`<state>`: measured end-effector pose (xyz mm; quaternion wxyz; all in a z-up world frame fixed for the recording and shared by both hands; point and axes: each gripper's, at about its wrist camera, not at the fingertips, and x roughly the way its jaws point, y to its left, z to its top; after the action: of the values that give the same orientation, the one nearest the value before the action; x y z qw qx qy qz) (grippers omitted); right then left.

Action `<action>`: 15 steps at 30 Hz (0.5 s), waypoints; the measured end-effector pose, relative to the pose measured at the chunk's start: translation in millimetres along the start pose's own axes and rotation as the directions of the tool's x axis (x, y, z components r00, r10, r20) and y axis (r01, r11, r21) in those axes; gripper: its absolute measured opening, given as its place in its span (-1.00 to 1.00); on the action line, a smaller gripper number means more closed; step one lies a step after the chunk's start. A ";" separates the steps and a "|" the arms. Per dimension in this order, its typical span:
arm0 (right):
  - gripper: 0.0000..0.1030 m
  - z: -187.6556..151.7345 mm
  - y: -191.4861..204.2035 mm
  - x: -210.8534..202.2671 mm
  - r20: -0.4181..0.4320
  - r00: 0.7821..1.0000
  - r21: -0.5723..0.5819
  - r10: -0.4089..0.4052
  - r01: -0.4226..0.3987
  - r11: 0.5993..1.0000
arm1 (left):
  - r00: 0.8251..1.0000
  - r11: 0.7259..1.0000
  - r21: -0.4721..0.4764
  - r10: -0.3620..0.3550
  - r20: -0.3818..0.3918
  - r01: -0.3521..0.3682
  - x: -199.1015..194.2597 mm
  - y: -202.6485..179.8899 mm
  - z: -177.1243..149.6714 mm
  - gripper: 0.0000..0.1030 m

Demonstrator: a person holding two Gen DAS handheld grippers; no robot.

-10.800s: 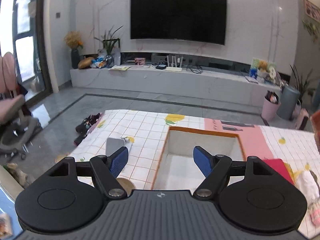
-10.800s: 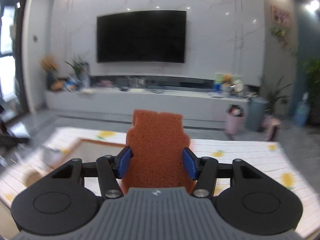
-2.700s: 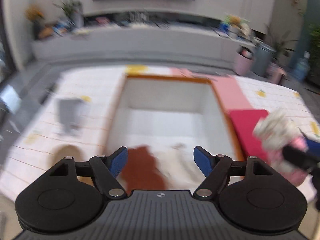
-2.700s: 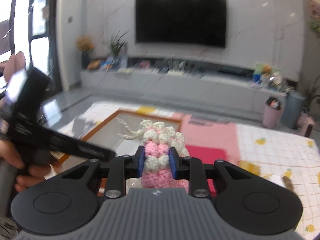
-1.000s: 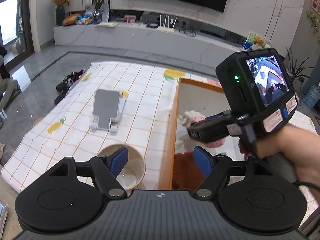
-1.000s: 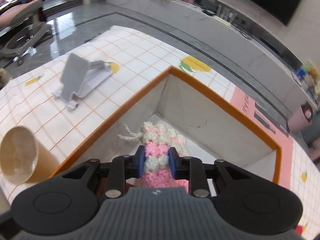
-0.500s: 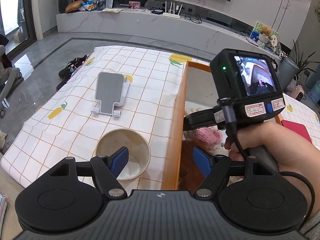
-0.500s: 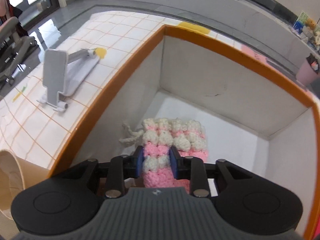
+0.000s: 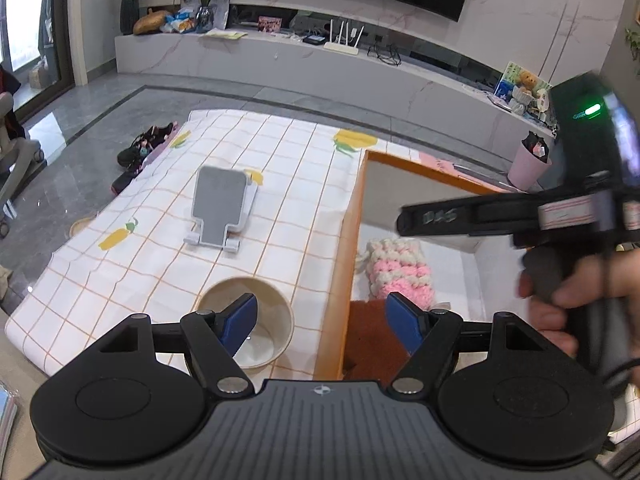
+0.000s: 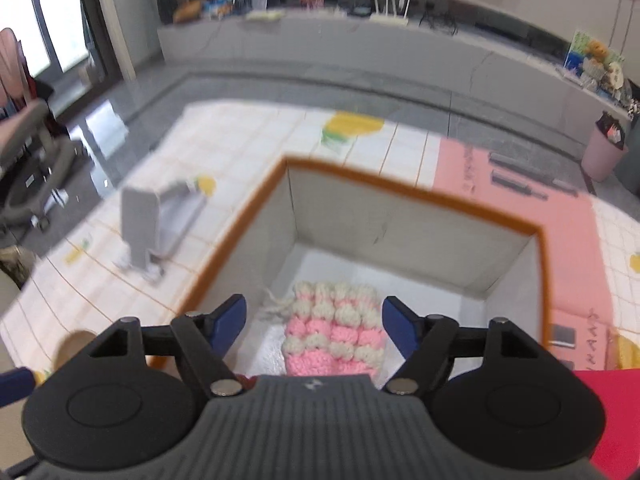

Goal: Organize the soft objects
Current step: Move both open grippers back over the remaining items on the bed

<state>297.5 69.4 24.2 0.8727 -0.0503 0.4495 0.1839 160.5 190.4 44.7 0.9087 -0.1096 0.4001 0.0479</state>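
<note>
Left gripper [image 9: 322, 320]: jaws wide, empty, over the near edge of the checked-cloth worktop [image 9: 280, 184]. Beige paper bowl [image 9: 256, 332] below its left pad. Right gripper [image 10: 314, 326]: jaws opening, pads clear of the pink-and-cream crocheted pouch [image 10: 336, 326] lying in the orange-rimmed white box [image 10: 404, 188]. Rust-orange sponge [image 9: 370, 340] nearer. Grey phone stand [image 9: 222, 206] far left.

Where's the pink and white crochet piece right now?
The crochet piece lies on the floor of the orange-rimmed box, seen between the opening jaws of the right gripper, which no longer touch it. In the left wrist view it sits just beyond the orange sponge.
</note>
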 end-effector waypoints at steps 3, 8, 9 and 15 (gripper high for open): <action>0.44 2.9 -3.8 -32.0 0.059 0.998 0.015 0.030 -0.031 0.999 | 1.000 0.999 0.034 -0.005 0.027 0.004 -11.1 -12.2 0.5 0.67; 0.44 -4.6 -20.3 -76.5 0.114 0.993 -0.015 0.040 -0.039 0.999 | 0.991 0.989 0.063 -0.134 0.030 0.132 -25.1 -36.9 -1.8 0.67; 0.44 -6.9 -24.9 -83.7 0.127 0.992 -0.020 0.027 -0.025 0.999 | 0.988 0.985 0.082 -0.152 0.026 0.149 -27.1 -44.0 -3.8 0.67; 0.44 -33.7 -69.2 -129.1 0.186 0.982 0.047 -0.029 0.020 0.999 | 0.983 0.963 0.203 -0.184 0.020 0.177 -36.8 -86.3 -20.9 0.67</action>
<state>228.8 -38.9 102.6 0.9141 -0.0188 0.3689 0.1669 135.7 101.6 72.0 0.9231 -0.0528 0.3737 -0.0734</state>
